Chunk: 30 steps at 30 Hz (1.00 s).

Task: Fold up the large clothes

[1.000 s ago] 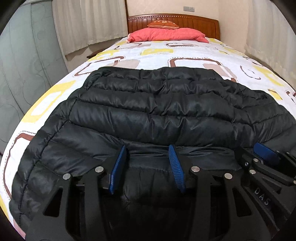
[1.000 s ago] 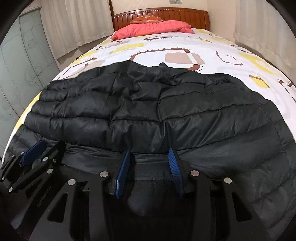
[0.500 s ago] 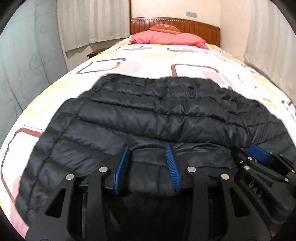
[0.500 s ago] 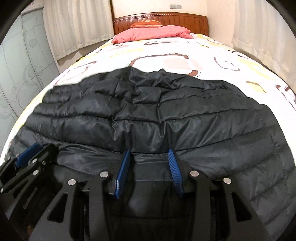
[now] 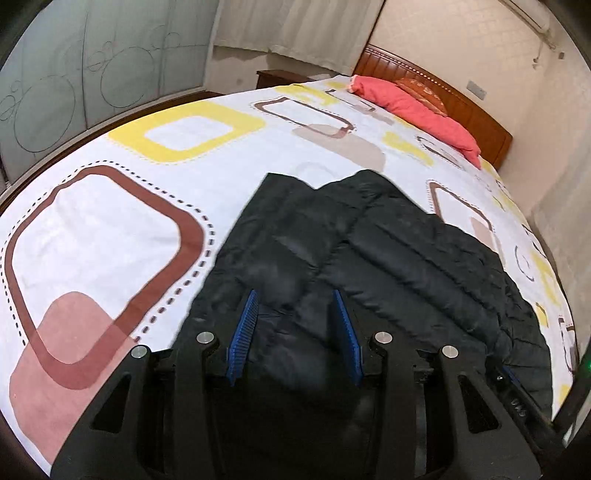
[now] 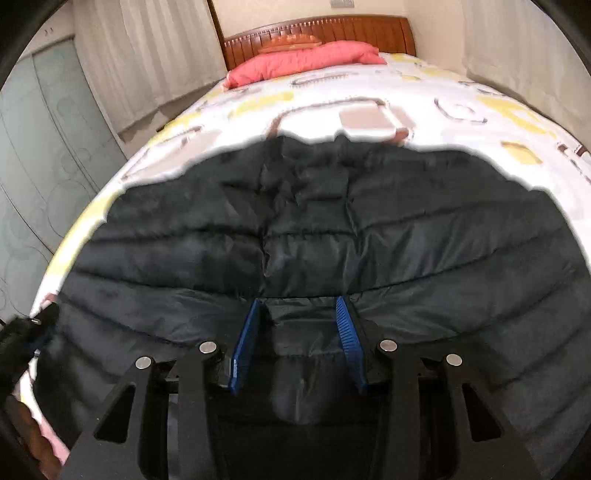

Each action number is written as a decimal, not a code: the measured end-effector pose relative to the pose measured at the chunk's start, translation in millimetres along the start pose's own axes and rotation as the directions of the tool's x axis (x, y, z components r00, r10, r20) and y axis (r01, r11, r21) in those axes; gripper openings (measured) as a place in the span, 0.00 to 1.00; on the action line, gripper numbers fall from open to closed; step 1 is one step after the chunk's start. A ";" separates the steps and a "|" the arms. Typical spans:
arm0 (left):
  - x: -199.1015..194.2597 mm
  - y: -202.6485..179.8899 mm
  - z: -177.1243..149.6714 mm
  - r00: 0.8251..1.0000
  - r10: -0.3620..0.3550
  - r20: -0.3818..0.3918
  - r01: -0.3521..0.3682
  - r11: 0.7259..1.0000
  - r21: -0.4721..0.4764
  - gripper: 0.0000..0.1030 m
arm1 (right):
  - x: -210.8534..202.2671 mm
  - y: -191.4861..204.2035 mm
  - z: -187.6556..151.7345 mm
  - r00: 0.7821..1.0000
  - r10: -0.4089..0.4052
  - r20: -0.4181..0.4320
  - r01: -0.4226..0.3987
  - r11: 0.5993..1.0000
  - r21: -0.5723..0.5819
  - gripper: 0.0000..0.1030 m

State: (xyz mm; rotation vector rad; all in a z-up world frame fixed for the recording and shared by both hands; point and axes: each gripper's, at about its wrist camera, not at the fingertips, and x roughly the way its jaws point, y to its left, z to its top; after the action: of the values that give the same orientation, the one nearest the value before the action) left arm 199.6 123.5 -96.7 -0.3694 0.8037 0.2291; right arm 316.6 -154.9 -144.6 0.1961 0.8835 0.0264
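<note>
A black quilted puffer jacket lies folded on the patterned bed sheet; it also fills the right wrist view. My left gripper has its blue pads apart with the jacket's near edge bunched between them. My right gripper also has its pads apart, with the jacket's near hem between them. The left gripper shows at the left edge of the right wrist view, and the right gripper at the lower right of the left wrist view.
A red pillow and wooden headboard are at the far end of the bed. Curtains and glass wardrobe doors stand to the left. A wall runs along the bed's right side.
The left gripper has swung left and turned, so its view now shows the jacket's left edge and much more bare sheet. Both views are blurred by motion. The right gripper has stayed at the hem.
</note>
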 end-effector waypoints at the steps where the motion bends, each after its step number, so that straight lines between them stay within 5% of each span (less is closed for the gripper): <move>1: -1.0 1.4 0.8 1.000 0.005 0.007 -0.005 1.000 0.000 0.41 | 1.1 0.7 -1.8 1.000 -0.002 0.007 0.002 1.000 -0.004 0.42; 5: -6.4 8.4 8.2 0.999 -0.012 0.042 0.014 0.998 -0.059 0.44 | 3.5 1.1 -5.4 1.000 -0.005 0.021 0.005 1.000 -0.004 0.42; 6: -5.7 11.4 12.7 0.999 -0.014 0.050 0.018 0.997 -0.081 0.54 | 3.2 0.3 -6.6 1.000 -0.003 0.025 0.003 1.000 -0.004 0.42; 11: 13.1 30.5 27.2 0.999 -0.052 0.008 0.052 0.988 -0.145 0.66 | 2.0 0.5 -10.0 0.999 0.005 0.038 -0.005 1.000 -0.001 0.42; 14: 29.2 54.2 26.3 0.989 -0.141 -0.045 0.123 0.951 -0.284 0.75 | 1.6 -2.0 -12.0 0.999 0.003 0.046 -0.003 1.000 -0.005 0.42; 17: 43.3 75.2 17.9 0.963 -0.255 -0.086 0.196 0.883 -0.427 0.78 | 1.3 -3.3 -12.5 0.999 0.006 0.051 -0.006 1.000 -0.005 0.42; 20: 49.7 87.8 11.0 0.942 -0.317 -0.107 0.230 0.846 -0.480 0.83 | 0.6 -3.0 -12.9 0.999 0.010 0.054 -0.010 1.000 -0.003 0.42; 27: 65.5 80.1 9.9 0.914 -0.391 -0.114 0.275 0.799 -0.535 0.95 | -0.2 -0.4 -15.5 0.998 0.009 0.065 -0.009 1.000 -0.005 0.42; 30: 71.2 66.1 9.2 0.873 -0.468 -0.139 0.344 0.792 -0.505 0.95 | -0.2 0.3 -16.1 0.998 0.008 0.067 -0.008 1.000 -0.005 0.43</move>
State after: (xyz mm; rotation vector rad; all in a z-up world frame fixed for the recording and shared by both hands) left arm 231.4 191.7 -158.8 -1.0408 0.8986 -0.0447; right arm 304.1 -152.1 -154.3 0.1949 0.8160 0.0295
